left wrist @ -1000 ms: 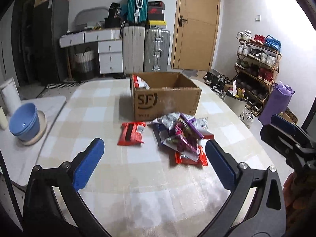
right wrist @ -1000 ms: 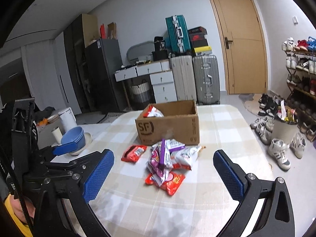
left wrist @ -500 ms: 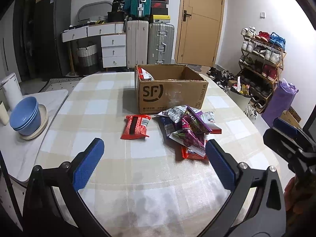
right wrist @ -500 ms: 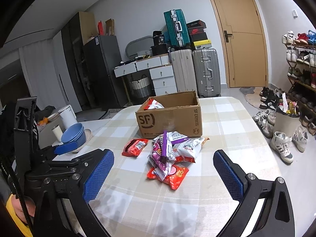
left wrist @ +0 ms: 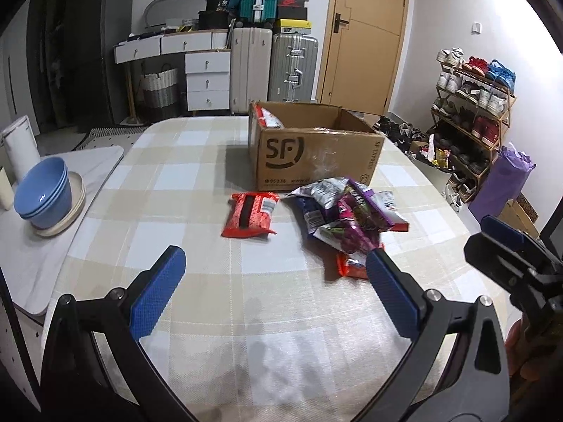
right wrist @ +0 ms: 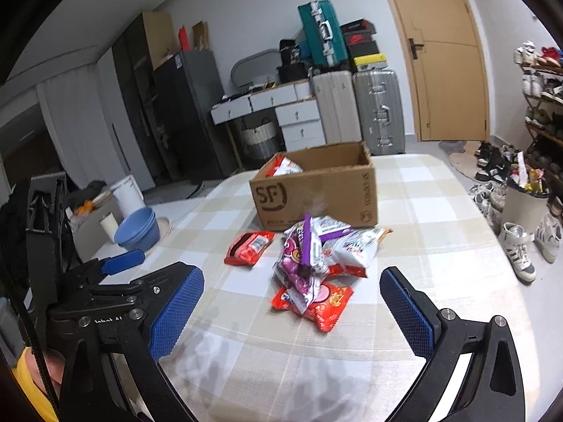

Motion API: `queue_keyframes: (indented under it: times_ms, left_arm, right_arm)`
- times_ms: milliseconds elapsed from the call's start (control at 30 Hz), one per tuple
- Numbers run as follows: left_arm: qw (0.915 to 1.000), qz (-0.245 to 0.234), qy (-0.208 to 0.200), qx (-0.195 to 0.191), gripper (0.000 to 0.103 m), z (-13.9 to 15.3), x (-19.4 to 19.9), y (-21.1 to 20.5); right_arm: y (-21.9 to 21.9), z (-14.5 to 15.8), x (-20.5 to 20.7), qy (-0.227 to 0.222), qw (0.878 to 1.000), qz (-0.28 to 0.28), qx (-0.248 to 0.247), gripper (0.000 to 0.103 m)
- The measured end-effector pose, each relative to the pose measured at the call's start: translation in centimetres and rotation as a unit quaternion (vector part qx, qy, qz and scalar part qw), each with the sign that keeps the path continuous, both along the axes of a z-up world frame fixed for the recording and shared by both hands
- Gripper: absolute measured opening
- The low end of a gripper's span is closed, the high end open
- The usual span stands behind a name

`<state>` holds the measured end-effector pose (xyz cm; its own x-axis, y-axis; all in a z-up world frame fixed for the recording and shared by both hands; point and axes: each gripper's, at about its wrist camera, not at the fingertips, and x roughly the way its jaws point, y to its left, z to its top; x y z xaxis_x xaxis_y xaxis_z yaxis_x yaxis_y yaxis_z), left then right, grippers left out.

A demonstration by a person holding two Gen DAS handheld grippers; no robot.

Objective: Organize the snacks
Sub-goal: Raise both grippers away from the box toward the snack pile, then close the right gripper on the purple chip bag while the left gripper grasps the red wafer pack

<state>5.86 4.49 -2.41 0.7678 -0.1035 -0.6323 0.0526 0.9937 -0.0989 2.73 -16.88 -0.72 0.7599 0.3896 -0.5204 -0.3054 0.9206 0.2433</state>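
- Left wrist view: left gripper (left wrist: 272,290) jaws spread, empty, above the checked tabletop (left wrist: 197,183); red packet (left wrist: 250,214) lies left of the snack pile (left wrist: 346,216), cardboard box (left wrist: 313,149) beyond.
- Right wrist view: right gripper (right wrist: 292,311) jaws spread, empty; snack pile (right wrist: 316,260) near the box (right wrist: 316,190).

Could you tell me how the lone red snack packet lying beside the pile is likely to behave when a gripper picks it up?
The red snack packet is a flat, crinkled film pouch, so it will probably flex and droop rather than stay rigid. It looks thin and likely light for its size. Its glossy wrapper may slip on the checked tablecloth if pushed, and it lies flat, so rolling seems unlikely.
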Motion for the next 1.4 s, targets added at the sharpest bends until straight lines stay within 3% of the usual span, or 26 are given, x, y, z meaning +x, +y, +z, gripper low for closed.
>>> queue_keyframes:
  times_ms: [200,267,400,567,867,1033,1400]
  left_arm:
    - [0.9997,0.016,0.018,-0.009,0.102,-2.3,1.7,1.2]
    - [0.9994,0.018,0.025,-0.013,0.102,-3.1,2.6,1.5]
    - [0.9991,0.020,0.034,-0.018,0.102,-4.5,3.5,1.9]
    - [0.9987,0.013,0.042,-0.027,0.102,-5.7,4.9,2.2]
    - [0.9971,0.018,0.065,-0.037,0.102,-7.5,6.6,2.5]
    - [0.9970,0.021,0.067,-0.033,0.102,-7.5,6.4,2.5]
    - [0.9971,0.035,0.064,-0.023,0.102,-6.7,5.8,3.3]
  right_arm:
    - [1.6,-2.1,3.7,0.026,0.999,0.028,-0.006,0.098]
    - [1.9,-2.6,5.1,0.031,0.999,0.030,-0.010,0.083]
    - [2.8,-3.6,8.5,0.043,0.998,0.029,-0.045,0.075]
    - [3.6,-5.9,11.9,0.087,0.993,0.038,-0.072,0.047]
    - [5.0,-7.3,12.2,0.086,0.990,0.057,-0.096,0.029]
    - [4.3,-7.0,11.5,0.086,0.992,0.056,-0.067,0.021]
    - [-0.2,-5.5,7.5,0.080,0.994,0.042,0.057,0.021]
